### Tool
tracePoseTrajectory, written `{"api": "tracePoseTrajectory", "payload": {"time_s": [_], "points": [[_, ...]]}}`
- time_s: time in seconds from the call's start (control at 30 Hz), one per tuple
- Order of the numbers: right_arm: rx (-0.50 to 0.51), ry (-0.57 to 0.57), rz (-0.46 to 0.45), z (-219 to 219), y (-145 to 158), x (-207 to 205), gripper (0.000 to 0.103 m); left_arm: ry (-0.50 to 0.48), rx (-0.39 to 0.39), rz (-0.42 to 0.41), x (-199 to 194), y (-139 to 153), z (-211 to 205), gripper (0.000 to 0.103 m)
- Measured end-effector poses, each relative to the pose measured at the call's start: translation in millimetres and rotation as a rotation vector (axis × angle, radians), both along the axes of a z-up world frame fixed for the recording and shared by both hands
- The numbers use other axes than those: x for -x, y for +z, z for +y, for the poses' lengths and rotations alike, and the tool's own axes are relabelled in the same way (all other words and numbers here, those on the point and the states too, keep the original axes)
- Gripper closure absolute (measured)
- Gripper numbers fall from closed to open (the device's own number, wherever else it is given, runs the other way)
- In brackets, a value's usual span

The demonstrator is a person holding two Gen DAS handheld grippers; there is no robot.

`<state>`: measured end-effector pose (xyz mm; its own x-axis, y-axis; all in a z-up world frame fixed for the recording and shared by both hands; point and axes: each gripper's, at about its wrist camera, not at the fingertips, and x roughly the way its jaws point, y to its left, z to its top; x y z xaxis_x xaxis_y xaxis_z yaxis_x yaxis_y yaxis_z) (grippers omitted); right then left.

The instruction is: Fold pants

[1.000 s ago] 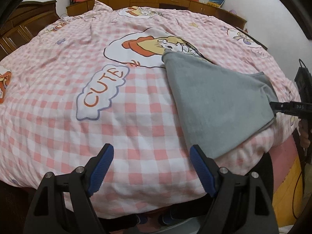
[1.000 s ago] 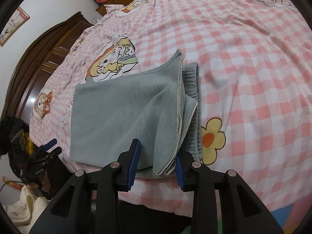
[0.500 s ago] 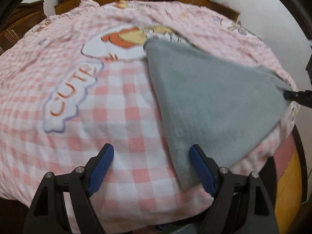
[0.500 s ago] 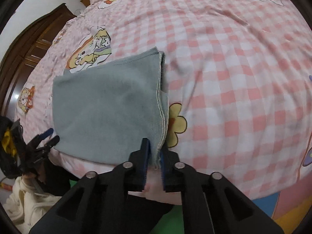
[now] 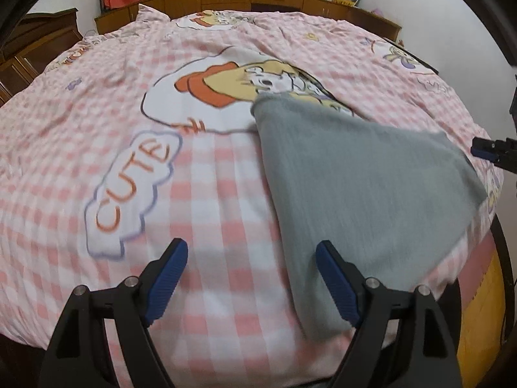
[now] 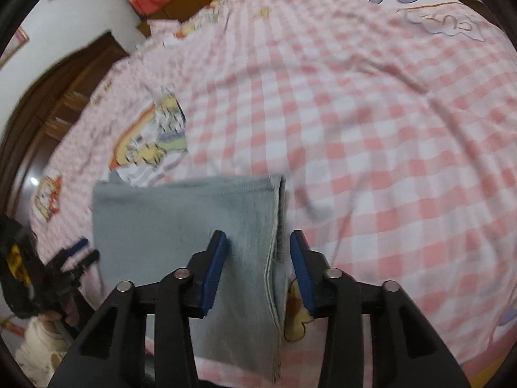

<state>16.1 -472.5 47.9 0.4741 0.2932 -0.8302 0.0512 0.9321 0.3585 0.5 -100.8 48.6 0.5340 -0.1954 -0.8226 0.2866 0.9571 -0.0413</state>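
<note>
The right gripper [image 6: 258, 270] has its jaws opening, pads clear of the hemmed edge of the folded grey pants [image 6: 181, 226] lying between them. The left gripper [image 5: 252, 278] has its jaws wide apart, empty, the pants' corner at its 3 o'clock pad. The pants lie flat on a pink checked bedspread [image 5: 210, 194], at the bed's near edge.

1 pair of grey pants [image 5: 362, 190] (folded), 2 tongs, left tongs [image 5: 252, 283], right tongs [image 6: 258, 271], 1 checked bedspread [image 5: 210, 194]
</note>
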Motion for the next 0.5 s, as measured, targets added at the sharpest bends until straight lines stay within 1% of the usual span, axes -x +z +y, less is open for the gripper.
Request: {"api": "tracePoseTrajectory", "payload": {"time_s": [0.03, 0.07, 0.1, 0.13, 0.2, 0.33, 0.37, 0.5], "points": [[0.032, 0.002, -0.039, 7.0, 3.8, 4.0, 0.088, 0.009, -0.004, 0.001, -4.6, -0.4, -1.4, 0.018], [0.065, 0.0, -0.077, 11.6, 7.9, 8.4, 0.088, 0.017, -0.004, 0.002, -9.1, -1.1, -2.5, 0.018], [0.13, 0.014, -0.161, 23.1, 18.3, 17.8, 0.09, 0.027, 0.005, 0.002, -14.7, -2.4, -3.8, 0.018], [0.16, 0.032, -0.207, 30.6, 23.7, 23.8, 0.092, 0.032, 0.011, 0.004, -18.4, -3.4, -4.9, 0.018], [0.206, 0.088, -0.25, 44.9, 29.0, 30.9, 0.092, 0.042, 0.019, 0.015, -24.3, -7.6, -7.3, 0.018], [0.173, 0.262, -0.242, 68.3, 24.1, 35.9, 0.092, 0.041, 0.019, 0.013, -26.8, -13.2, -9.0, 0.017], [0.171, 0.291, -0.234, 72.8, 20.8, 37.7, 0.092, 0.042, 0.022, 0.018, -28.1, -14.3, -8.6, 0.016], [0.198, 0.338, -0.206, 84.6, 8.6, 43.1, 0.092, 0.053, 0.037, 0.016, -28.5, -15.9, -8.1, 0.016]]}}
